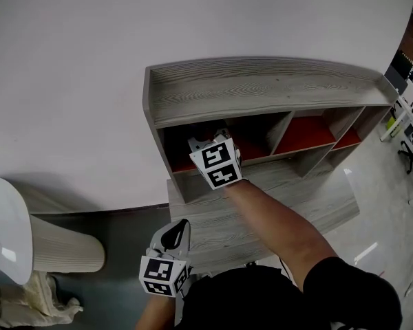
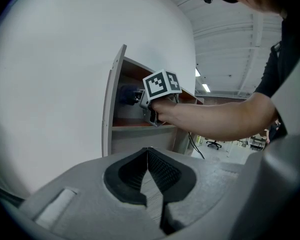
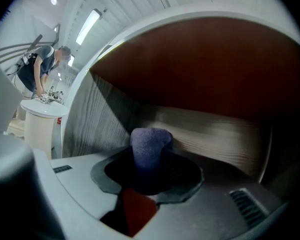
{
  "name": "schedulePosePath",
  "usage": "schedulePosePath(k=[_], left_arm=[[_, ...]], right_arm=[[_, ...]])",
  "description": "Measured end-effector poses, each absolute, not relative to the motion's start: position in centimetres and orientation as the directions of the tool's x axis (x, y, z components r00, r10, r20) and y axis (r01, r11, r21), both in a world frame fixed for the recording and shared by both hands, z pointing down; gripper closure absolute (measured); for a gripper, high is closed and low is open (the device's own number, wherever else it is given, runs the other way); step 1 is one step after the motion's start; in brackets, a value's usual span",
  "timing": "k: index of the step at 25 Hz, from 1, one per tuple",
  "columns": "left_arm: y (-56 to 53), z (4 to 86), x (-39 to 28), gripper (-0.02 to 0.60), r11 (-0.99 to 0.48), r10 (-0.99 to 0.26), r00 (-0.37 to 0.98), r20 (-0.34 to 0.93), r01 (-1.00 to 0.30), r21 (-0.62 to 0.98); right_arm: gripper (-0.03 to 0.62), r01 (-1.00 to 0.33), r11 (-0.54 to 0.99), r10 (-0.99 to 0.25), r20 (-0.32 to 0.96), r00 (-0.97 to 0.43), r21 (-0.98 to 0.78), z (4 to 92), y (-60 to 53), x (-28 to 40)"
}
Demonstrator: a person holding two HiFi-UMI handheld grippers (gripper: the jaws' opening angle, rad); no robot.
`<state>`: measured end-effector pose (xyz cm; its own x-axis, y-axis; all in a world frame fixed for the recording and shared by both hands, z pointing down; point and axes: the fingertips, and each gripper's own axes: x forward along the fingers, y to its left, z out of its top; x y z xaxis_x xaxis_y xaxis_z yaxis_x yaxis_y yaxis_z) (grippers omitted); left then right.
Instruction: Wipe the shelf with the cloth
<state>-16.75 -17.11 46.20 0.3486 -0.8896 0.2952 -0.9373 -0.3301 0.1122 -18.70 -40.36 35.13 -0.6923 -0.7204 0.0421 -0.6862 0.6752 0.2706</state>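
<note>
- Purple-blue fuzzy cloth (image 3: 150, 145) sits as a rolled wad between the 2 jaws of the right gripper (image 3: 151, 171). The jaws are clamped on it, and a rounded end pokes out ahead.
- That gripper reaches inside the leftmost red-lined compartment (image 1: 181, 150) of the grey wood-grain shelf unit (image 1: 261, 88), which stands against the white wall (image 1: 69, 81). The cloth is therefore in that compartment, near a wood-grain side panel, though I cannot confirm contact.
- Wiping looks like the step in hand. To do it well, I would press the protruding end flat to the surface and sweep from the back corner to the front edge in overlapping strokes. The clamp should stay firm so the wad does not slip out.
- Close walls call for short strokes, so that the marker cube (image 1: 217, 165) does not knock the compartment's top.
- Idle, the left gripper (image 2: 149, 173) hangs low by the person's body, its 2 jaws together with nothing between them.
</note>
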Motion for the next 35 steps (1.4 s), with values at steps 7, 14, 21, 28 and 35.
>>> schedulePosePath(k=[7, 14, 21, 28, 35], left_arm=[[-17.5, 46.3, -15.7, 0.572, -0.366, -0.875, 0.383, 0.296, -0.924, 0.112], [-17.9, 46.4, -14.7, 0.571, -0.393, -0.863, 0.410, 0.296, -0.912, 0.118], [-18.3, 46.5, -13.8, 0.571, -0.413, -0.853, 0.429, 0.297, -0.903, 0.119], [-18.5, 46.5, -13.5, 0.571, -0.421, -0.850, 0.434, 0.298, -0.900, 0.111], [-18.7, 46.3, -13.2, 0.571, -0.428, -0.847, 0.441, 0.298, -0.897, 0.110]], right_arm=[[0.450, -0.742, 0.614, -0.778, 0.048, -0.626, 0.271, 35.6, -42.0, -14.9], [0.450, -0.790, 0.549, -0.829, 0.058, -0.556, 0.273, 35.9, -43.4, -11.2], [0.450, -0.856, 0.465, -0.884, 0.059, -0.464, 0.226, 35.8, -45.0, -7.4], [0.450, -0.903, 0.393, -0.919, 0.046, -0.391, 0.176, 35.1, -46.1, -4.5], [0.451, -0.922, 0.361, -0.932, 0.029, -0.360, 0.139, 34.8, -45.9, -3.4]])
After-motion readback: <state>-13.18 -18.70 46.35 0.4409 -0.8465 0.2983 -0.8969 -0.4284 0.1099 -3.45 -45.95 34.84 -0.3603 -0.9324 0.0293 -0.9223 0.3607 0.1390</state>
